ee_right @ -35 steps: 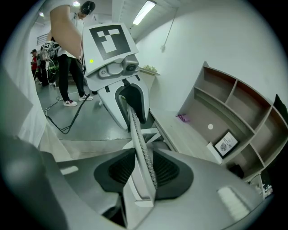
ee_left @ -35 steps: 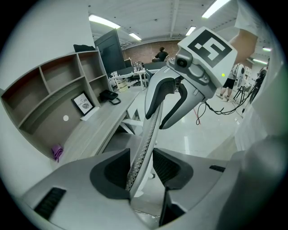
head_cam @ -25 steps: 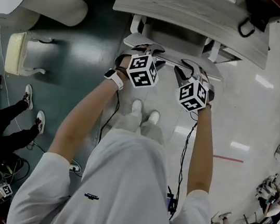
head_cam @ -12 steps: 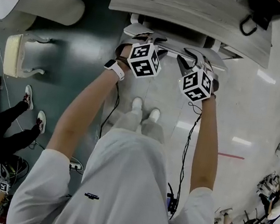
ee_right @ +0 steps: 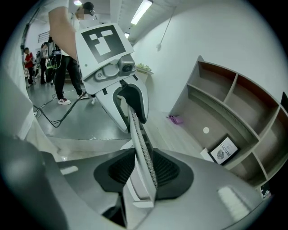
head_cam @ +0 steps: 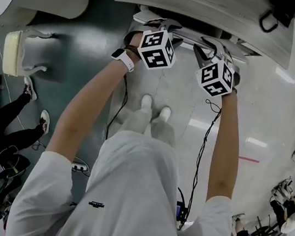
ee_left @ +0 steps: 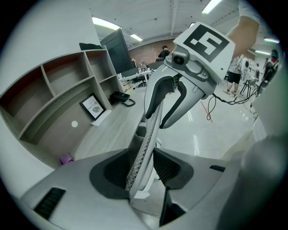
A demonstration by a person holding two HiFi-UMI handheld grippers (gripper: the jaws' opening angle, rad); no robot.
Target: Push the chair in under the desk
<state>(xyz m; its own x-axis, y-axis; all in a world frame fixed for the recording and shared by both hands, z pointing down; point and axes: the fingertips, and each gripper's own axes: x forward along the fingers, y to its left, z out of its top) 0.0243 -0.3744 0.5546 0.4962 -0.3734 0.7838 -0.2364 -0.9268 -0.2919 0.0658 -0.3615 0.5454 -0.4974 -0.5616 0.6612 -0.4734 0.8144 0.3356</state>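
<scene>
— Glossy pale floor point(head_cam: 260, 105) on this side, darker off to the left, and a wood-grain desk point(head_cam: 209, 8) across the far end. Where's the chair?

— Right against the desk's near edge. From the head view only the top rail of the chair point(head_cam: 187, 33) shows. The seat is out of sight beneath the desk top.

— And the person?

— Standing square behind it with both arms stretched forward and white shoes point(head_cam: 154, 111) together on the floor. The left gripper point(ee_left: 141, 170) is clamped on the left part of the chair's back, with the thin perforated edge pinched between its dark pads. The right gripper point(ee_right: 144, 173) grips the right part the same way, one pad pressed on each face of the back.

— So neither is empty?

— No, both are closed on that rail, side by side with a stretch of it between them. Both slant downward.

— Anything on the desk?

— An open shelf unit point(ee_left: 58, 96) stands at its back, and a small framed print point(ee_left: 93, 107) leans in front of it. A little purple thing point(ee_left: 66, 158) lies on the top, but I can't tell what it is. Other people point(head_cam: 22, 122) are off by the dark floor.
</scene>
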